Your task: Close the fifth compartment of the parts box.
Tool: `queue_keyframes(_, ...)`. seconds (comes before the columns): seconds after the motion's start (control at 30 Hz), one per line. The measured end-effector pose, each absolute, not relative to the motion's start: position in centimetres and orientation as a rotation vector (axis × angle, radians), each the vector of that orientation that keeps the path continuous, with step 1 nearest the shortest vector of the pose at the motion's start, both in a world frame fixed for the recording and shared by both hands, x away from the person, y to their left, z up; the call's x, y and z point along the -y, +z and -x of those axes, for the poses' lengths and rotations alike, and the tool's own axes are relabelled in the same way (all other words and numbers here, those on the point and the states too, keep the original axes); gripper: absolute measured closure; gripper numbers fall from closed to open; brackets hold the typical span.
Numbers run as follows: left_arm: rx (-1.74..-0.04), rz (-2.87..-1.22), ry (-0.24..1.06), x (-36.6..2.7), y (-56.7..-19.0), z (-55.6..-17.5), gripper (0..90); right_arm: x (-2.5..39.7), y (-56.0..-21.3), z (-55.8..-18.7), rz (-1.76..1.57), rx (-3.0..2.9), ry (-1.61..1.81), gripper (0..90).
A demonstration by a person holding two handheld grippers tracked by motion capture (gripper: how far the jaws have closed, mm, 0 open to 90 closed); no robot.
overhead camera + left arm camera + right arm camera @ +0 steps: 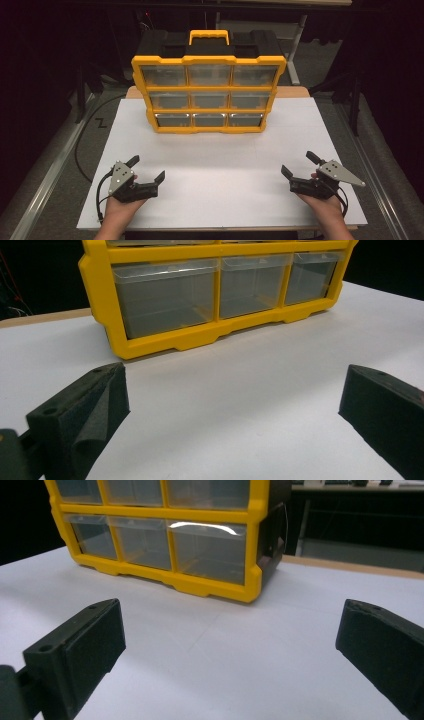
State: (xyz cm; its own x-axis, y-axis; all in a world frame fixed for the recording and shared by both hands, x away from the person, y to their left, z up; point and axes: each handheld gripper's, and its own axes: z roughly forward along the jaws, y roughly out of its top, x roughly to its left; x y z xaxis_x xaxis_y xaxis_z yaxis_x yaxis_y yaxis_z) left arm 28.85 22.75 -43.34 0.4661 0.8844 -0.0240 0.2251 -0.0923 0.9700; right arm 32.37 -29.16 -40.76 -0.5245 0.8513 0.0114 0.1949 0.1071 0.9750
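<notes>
Both grippers wide open, nothing grabbed

The yellow drawer organizer [208,92] stands upright at the far middle of the white table [220,165] (three rows of clear drawers, all pushed in as far as I can see). The left gripper [148,169] and right gripper [296,164] sit near the front edge, well apart from it, jaws spread and empty.

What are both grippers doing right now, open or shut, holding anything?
Left gripper: open, jaws wide apart, holding nothing.
Right gripper: open, jaws wide apart, holding nothing.
</notes>
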Motion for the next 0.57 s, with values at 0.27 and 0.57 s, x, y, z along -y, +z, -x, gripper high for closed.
queue_keyframes(0.27, -0.985, -1.597, 0.740, -22.9, -43.4, -28.8, 0.4, 28.0, -41.4, -32.5, -0.979, -1.868, 1.401, 1.1)
queue_keyframes(0.57, -0.981, -1.608, 0.740, -22.8, -43.4, -28.8, 0.3, 28.2, -41.5, -32.7, -1.001, -1.860, 1.389, 1.1)
